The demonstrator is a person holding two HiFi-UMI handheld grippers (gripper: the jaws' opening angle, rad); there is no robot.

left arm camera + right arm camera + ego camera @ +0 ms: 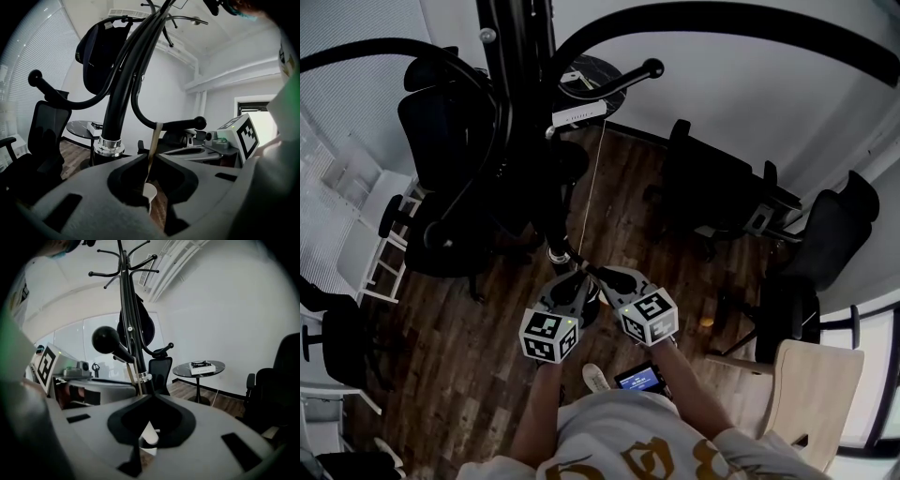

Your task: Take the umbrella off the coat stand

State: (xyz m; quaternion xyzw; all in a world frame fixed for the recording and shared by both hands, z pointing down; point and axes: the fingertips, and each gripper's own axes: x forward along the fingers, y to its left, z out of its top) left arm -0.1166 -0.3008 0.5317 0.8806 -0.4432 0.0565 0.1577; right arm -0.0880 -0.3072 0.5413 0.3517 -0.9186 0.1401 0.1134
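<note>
Coat stand [520,103]: stood at upper centre of the frame.
Grippers: your left gripper [570,278] and right gripper [605,277] sat side by side, just below its pole.
Strap [153,145]: ran down between your left gripper's jaws.
Round table [605,67]: behind the stand.
Wooden chair [811,394]: lower right.

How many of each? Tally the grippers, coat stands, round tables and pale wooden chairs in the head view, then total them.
Grippers: 2 (left gripper, jaws shut on a beige strap; right gripper)
Coat stand: 1
Round table: 1
Pale wooden chair: 1
Total: 5
</note>
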